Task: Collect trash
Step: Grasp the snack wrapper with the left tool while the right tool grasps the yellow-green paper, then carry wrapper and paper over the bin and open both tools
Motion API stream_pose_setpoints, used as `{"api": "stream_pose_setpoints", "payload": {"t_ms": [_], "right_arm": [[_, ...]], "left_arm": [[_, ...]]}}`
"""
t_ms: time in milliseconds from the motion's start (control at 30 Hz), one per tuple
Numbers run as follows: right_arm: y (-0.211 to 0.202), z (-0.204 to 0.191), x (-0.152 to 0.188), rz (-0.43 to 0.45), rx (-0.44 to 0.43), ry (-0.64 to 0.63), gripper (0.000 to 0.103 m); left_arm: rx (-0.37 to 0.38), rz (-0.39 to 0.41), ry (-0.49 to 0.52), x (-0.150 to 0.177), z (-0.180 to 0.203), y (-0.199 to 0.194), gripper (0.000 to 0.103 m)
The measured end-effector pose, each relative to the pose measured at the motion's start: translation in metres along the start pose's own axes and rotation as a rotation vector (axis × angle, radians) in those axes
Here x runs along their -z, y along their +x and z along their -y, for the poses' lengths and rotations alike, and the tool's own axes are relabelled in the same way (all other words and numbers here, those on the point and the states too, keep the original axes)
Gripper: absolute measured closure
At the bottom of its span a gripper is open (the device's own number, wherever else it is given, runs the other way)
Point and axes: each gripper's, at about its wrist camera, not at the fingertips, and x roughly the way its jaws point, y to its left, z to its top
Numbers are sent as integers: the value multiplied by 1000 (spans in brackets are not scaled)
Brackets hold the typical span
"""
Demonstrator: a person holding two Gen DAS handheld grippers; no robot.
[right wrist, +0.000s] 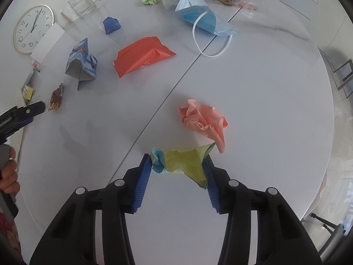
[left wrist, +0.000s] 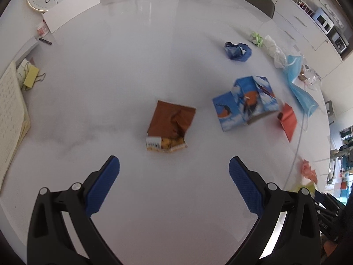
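- Right gripper pads pinch a crumpled yellow-and-blue paper on the white table
- Left gripper jaws wide, empty, near a brown snack wrapper

Both cameras ride on hand-held grippers and look steeply down at one white table, fairly close above it. The left view faces a brown wrapper; the right view sits over the table's seam. Both catch the clock, the blue carton and, blurred at the left view's edge, probably the same face mask.
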Motion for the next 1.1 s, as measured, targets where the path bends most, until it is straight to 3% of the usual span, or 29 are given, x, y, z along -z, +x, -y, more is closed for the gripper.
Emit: {"api": "stream_pose_setpoints", "payload": {"t_ms": [367, 467, 600, 733, 1100], "right_arm": [[-27, -1, 1, 24, -1, -2, 55], [-30, 0, 2, 23, 1, -1, 55], [-35, 0, 1, 35, 1, 0, 55], [-43, 2, 2, 55, -2, 0, 55], [-82, 21, 9, 141, -18, -2, 55]], "left_arm": [[-1, -46, -13, -20, -9, 38, 19], [-22, -31, -9, -21, -9, 38, 31], [-34, -23, 27, -27, -4, 39, 58], [-33, -12, 33, -29, 2, 35, 70], [0, 58, 99, -4, 55, -27, 70]]}}
